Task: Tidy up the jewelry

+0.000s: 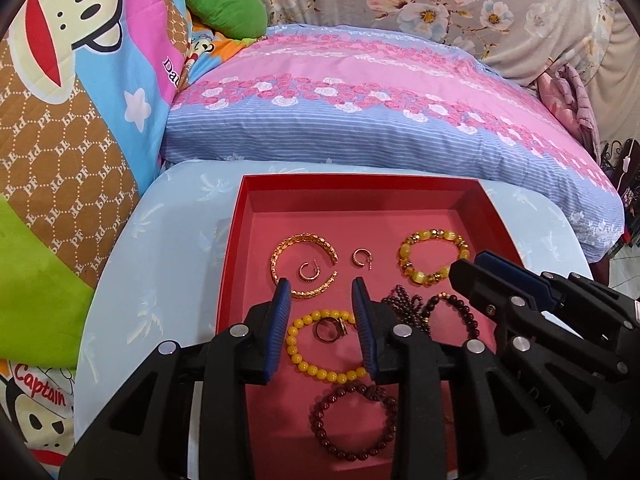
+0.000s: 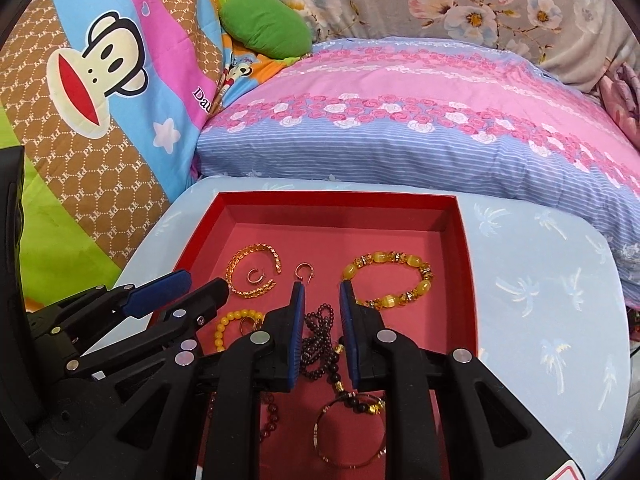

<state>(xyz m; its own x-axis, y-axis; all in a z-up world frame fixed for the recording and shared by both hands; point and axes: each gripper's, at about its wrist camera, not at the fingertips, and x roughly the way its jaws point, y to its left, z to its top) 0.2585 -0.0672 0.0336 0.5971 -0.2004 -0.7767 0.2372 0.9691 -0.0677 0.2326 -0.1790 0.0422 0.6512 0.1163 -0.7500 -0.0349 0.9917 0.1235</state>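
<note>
A red tray (image 1: 360, 179) on a pale blue surface holds the jewelry. In the left wrist view my left gripper (image 1: 320, 286) is open above a yellow bead bracelet (image 1: 296, 344) with a ring (image 1: 330, 328) inside it; nothing is between the pads. Farther back lie a gold open bangle (image 1: 280, 256), two hoop earrings (image 1: 308, 271) and an amber bead bracelet (image 1: 406, 248). My right gripper (image 2: 322, 286) stands narrowly open over a dark bead necklace (image 2: 320, 320), which lies on the tray floor. A thin gold bangle (image 2: 320, 432) lies nearer.
A dark red bead bracelet (image 1: 316, 420) lies at the tray's near end. A pink and blue floral pillow (image 1: 380, 92) rises just behind the tray. A cartoon-print quilt (image 1: 60, 120) is on the left. The pale blue surface (image 2: 540, 300) stretches right of the tray.
</note>
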